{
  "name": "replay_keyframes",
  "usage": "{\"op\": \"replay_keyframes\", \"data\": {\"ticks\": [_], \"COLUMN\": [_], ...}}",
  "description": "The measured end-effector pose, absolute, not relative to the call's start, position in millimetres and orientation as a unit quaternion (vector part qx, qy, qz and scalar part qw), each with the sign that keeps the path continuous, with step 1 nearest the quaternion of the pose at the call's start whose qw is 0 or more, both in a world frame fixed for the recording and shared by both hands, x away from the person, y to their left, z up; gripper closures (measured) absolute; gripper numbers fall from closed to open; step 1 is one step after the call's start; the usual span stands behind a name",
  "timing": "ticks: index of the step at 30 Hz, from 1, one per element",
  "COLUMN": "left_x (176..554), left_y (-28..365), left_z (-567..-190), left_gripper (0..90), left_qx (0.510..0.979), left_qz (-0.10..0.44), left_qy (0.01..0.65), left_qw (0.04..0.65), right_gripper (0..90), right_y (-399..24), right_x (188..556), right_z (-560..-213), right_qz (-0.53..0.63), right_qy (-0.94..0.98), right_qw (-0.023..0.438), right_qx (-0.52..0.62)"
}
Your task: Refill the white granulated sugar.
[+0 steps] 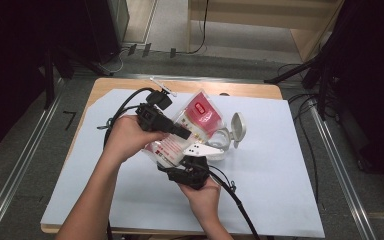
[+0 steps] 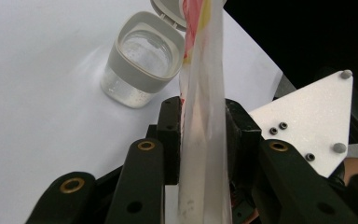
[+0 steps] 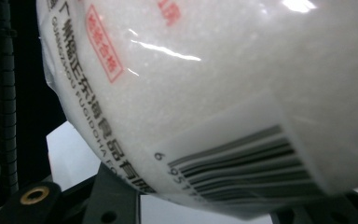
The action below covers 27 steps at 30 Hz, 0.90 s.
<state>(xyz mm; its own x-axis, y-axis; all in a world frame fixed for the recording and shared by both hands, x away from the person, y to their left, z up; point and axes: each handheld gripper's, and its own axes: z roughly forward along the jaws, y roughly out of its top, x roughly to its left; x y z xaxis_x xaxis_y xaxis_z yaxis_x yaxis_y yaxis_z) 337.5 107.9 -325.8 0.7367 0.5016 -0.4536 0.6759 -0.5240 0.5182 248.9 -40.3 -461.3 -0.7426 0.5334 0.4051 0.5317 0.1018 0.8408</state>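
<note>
Your left gripper (image 2: 203, 140) fingers (image 2: 170, 135) pinching the bag (image 1: 190, 131) edge, slightly apart, your right gripper (image 1: 186, 165) fingers narrowly spread, clamping the bag's lower end, bag tilted above the open jar (image 2: 142, 63) on the worktop (image 1: 280, 165).

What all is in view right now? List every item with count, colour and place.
Bag of white granules: one, clear with red print and a barcode, held above the table's middle between both grippers.
Jar: one, clear with grey rim, flip lid open, standing on the sheet beside the bag.
Sheet: one, white, covering the tabletop.
Table: one, light wood.
Left gripper: black, jaws around the bag's edge.
Right gripper: black, under the bag.
Hands: two, one per gripper.
</note>
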Motion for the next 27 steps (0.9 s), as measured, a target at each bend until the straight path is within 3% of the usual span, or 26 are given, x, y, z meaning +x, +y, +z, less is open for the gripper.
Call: {"op": "replay_keyframes", "data": {"ticks": [10, 18, 27], "left_x": [335.9, 334.4, 330.7], "left_y": [121.2, 126.3, 116.5], "left_z": [-322.9, -321.9, -320.1], "left_gripper": [70.5, 78.8, 87.9], "left_qx": [0.860, 0.856, 0.865], "left_qz": [-0.127, -0.128, -0.088], "left_qy": [0.340, 0.344, 0.324], "left_qw": [0.360, 0.364, 0.374], "right_gripper": [59.0, 58.7, 58.8], "right_y": [-43.9, -43.7, -40.1], "right_x": [249.6, 249.2, 249.7], "right_z": [-465.1, -465.4, -460.1], "right_qz": [0.569, 0.568, 0.559], "right_qy": [0.737, 0.742, 0.754], "right_qw": [-0.009, -0.008, -0.002], "right_qx": [0.365, 0.356, 0.345]}}
